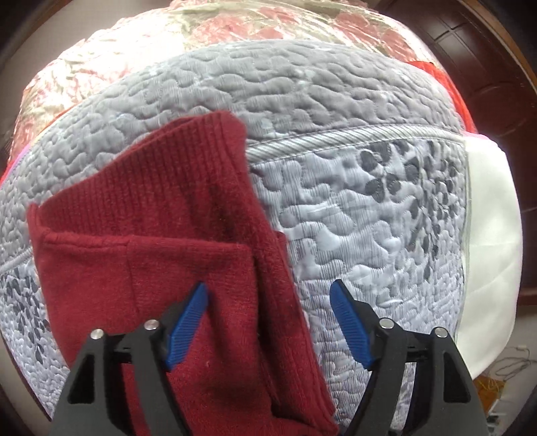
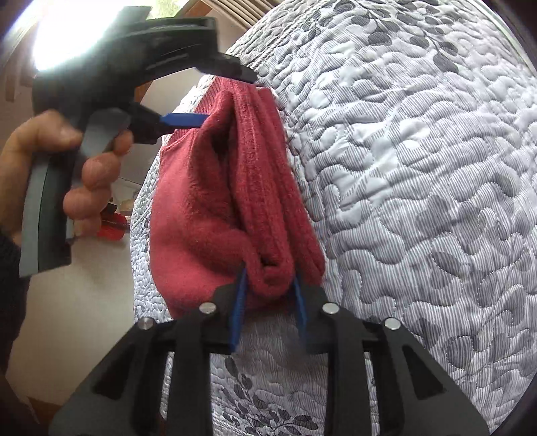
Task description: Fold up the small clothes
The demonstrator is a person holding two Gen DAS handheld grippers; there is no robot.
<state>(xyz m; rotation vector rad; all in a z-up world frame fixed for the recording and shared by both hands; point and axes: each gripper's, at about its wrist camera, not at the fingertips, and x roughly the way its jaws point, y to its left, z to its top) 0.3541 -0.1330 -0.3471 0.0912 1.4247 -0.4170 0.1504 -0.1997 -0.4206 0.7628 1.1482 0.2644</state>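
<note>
A dark red knit garment lies folded in layers on the grey quilted bedcover. My left gripper hangs open over the garment's near end, with its left pad above the cloth and its right pad above the quilt. In the right wrist view my right gripper is shut on a thick folded edge of the garment. At the cloth's far end the left gripper straddles it, held by a hand.
A red floral blanket lies at the back of the bed. White fabric covers the bed's right side, with a dark wooden door behind it. Cables lie on the floor. A red object sits beyond the bed edge.
</note>
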